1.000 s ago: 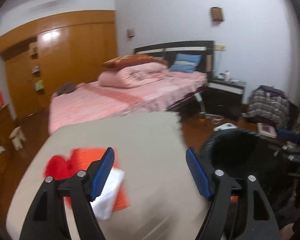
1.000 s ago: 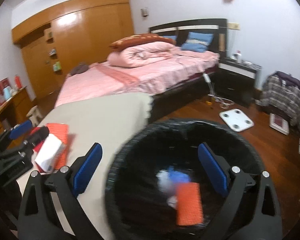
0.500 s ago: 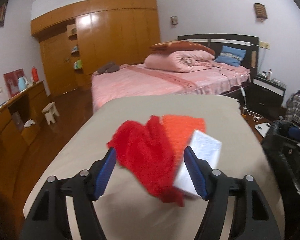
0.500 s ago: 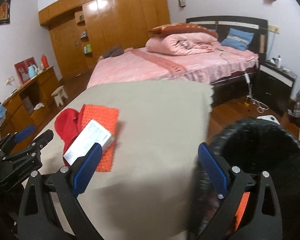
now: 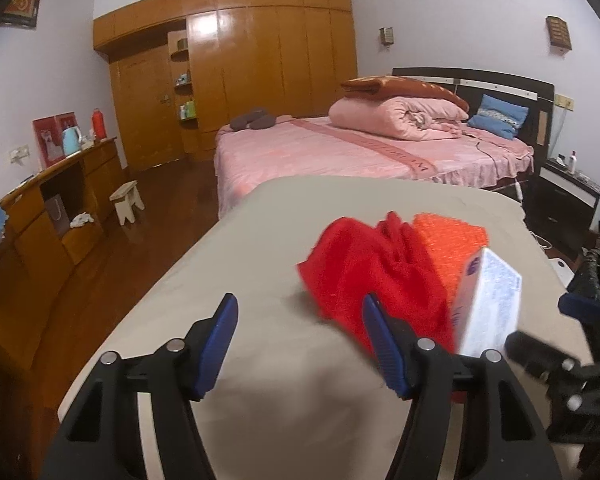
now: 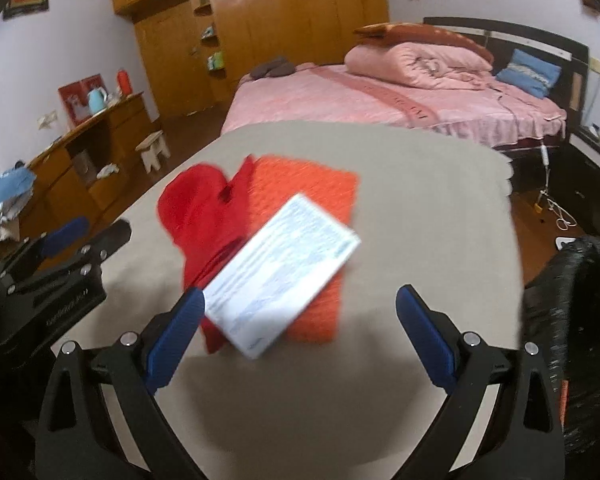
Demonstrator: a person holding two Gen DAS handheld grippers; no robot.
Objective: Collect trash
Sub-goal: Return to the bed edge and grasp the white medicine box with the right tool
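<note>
A crumpled red cloth point(image 5: 364, 276), an orange textured sheet point(image 5: 448, 244) and a white printed box point(image 5: 488, 300) lie together on a beige-covered table point(image 5: 260, 264). In the right wrist view the red cloth point(image 6: 204, 216), orange sheet point(image 6: 308, 188) and white box point(image 6: 280, 272) lie just ahead. My left gripper point(image 5: 298, 340) is open and empty, just left of the red cloth. My right gripper point(image 6: 300, 332) is open and empty, with the box just beyond its fingertips. The black trash bin point(image 6: 576, 300) stands at the table's right side.
A pink bed point(image 5: 360, 152) with folded quilts stands behind the table. A wooden wardrobe point(image 5: 240, 72) fills the back wall. A low wooden desk point(image 5: 52, 208) and small stool point(image 5: 128, 200) are at the left. A dark nightstand point(image 5: 564, 200) is at the right.
Both grippers swung left, away from the bin toward the pile on the table. The left gripper has drifted left of the red cloth. The right gripper now faces the white box.
</note>
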